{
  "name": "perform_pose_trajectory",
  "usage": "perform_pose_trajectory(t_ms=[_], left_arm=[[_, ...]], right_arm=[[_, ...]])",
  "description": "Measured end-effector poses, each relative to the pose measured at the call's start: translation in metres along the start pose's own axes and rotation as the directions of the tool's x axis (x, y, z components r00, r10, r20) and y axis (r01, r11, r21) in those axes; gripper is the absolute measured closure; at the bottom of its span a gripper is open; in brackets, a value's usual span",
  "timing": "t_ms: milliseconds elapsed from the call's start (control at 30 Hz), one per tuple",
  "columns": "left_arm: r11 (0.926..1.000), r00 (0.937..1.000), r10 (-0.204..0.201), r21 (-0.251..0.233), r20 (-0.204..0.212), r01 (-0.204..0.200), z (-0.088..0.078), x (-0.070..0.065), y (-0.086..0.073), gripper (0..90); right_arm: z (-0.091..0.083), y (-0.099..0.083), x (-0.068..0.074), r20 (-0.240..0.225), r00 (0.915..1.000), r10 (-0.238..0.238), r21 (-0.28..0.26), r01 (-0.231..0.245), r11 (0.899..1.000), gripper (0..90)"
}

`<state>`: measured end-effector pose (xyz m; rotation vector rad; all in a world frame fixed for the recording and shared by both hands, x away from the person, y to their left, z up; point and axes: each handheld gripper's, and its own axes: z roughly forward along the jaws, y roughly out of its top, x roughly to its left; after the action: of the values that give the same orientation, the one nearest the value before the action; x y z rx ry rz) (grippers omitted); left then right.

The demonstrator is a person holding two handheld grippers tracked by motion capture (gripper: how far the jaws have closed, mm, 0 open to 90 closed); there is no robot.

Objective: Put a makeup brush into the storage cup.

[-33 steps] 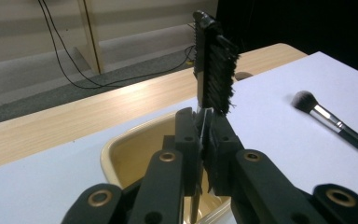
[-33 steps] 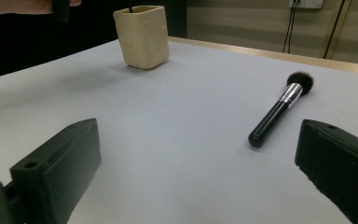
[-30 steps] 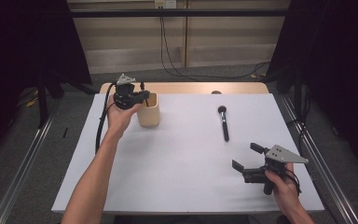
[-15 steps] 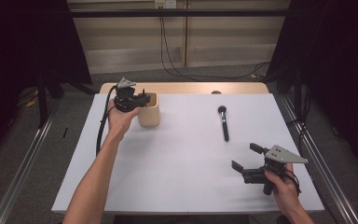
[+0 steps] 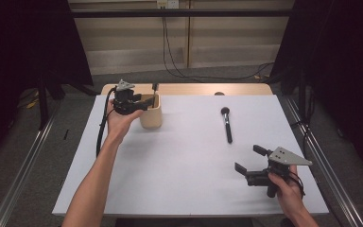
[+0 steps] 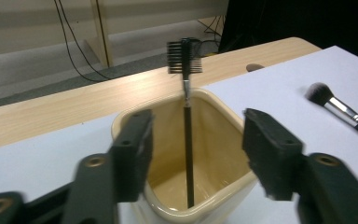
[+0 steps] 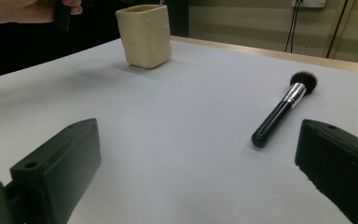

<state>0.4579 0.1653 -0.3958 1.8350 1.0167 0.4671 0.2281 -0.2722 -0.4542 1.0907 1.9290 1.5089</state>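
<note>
My left gripper (image 5: 144,104) hangs at the near rim of the cream cup (image 5: 151,113), its jaws just spread apart and pinching nothing. Between them, deeper in, the comb brush (image 6: 187,126) stands in the cup, leaning on the far wall, free of both pads. Well off to the side lies the powder brush (image 5: 226,124) on the white table (image 5: 179,179). My right gripper (image 5: 250,163) hovers spread wide near the table's near edge, the powder brush ahead of it.
</note>
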Motion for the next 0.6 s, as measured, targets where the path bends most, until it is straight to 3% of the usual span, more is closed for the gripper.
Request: perform_pose_trajectory(t_ms=[200, 400, 600], left_arm=[[0.9998, 0.9999, -0.010, -0.014, 0.013, 0.010, -0.005, 0.002, -0.005, 30.1], [0.9993, 1.0000, -0.008, -0.038, -0.004, 0.008, -0.010, 0.001, -0.006, 13.1], [0.9982, 0.9994, 0.012, -0.059, 0.032, -0.010, -0.018, 0.000, -0.009, 4.6]], right_arm=[[0.000, 0.000, 0.000, -0.001, 1.0000, 0.002, 0.001, -0.002, 1.000, 0.0], [0.001, 0.000, 0.000, 0.000, 1.0000, 0.000, 0.001, 0.000, 1.000, 0.0], [0.000, 0.000, -0.001, 0.004, 1.0000, 0.006, 0.001, -0.006, 1.000, 0.0]])
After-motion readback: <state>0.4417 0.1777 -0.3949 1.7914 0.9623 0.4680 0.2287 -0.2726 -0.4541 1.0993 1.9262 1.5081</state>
